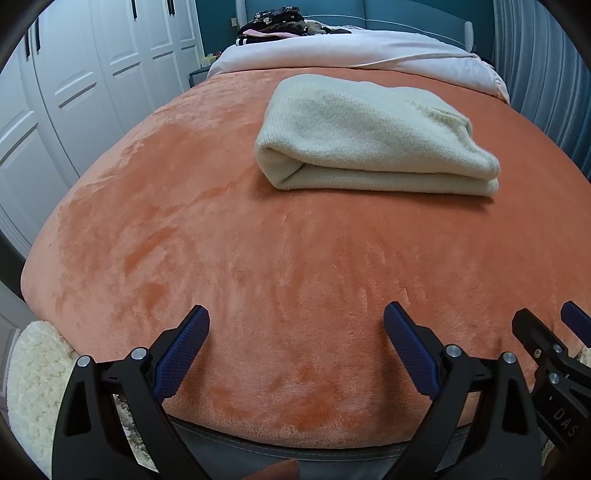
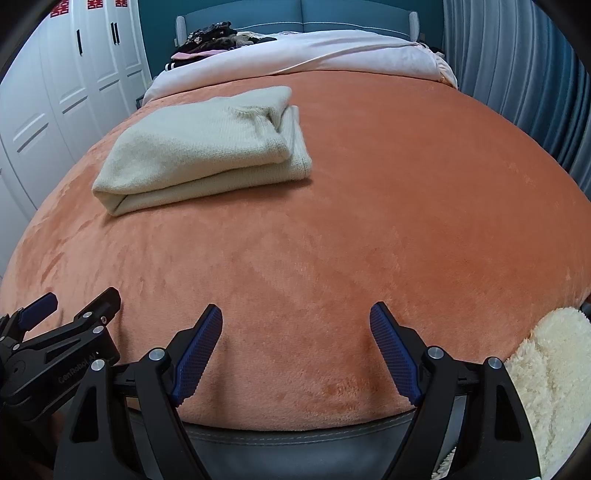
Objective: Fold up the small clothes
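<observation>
Faintly, "CenRobot" on left tongs [image 2: 70, 310]

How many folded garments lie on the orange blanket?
1: a cream sweater, folded, lying apart from both open grippers. A separate heap of dark clothes sits by the headboard; more may be hidden there.

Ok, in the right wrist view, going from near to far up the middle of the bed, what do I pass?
Open right gripper → orange plush blanket → folded cream knitted sweater → pale pink quilt → pile of dark clothes → teal padded headboard.
</observation>
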Demonstrator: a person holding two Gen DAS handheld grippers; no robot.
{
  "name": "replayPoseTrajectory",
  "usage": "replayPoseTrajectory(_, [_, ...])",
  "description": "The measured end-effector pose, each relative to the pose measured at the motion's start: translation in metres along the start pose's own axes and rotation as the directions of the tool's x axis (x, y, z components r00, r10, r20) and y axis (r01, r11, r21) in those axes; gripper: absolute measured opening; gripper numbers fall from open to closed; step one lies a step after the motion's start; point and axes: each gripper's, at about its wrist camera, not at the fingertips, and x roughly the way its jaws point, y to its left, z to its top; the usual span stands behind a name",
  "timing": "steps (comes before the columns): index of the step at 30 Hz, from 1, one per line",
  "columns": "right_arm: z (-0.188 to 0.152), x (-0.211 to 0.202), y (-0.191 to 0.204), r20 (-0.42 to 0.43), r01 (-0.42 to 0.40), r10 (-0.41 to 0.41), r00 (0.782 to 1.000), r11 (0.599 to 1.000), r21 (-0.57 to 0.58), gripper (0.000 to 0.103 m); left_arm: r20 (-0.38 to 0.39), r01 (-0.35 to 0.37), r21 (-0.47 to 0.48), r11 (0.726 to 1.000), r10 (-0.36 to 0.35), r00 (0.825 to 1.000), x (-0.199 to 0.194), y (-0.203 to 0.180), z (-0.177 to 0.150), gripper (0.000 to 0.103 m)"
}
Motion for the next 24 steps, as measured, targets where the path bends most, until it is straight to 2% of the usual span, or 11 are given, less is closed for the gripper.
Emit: replayPoseTrajectory(24, [0.0003,0.0015,0.0052,-0.001,-0.014,0.014,1.000,1.000,-0.017,0.080,0.001,-0.003,0.025,1.000,0.003,1.000,-0.0025,-0.0090,-0.0025,0.093])
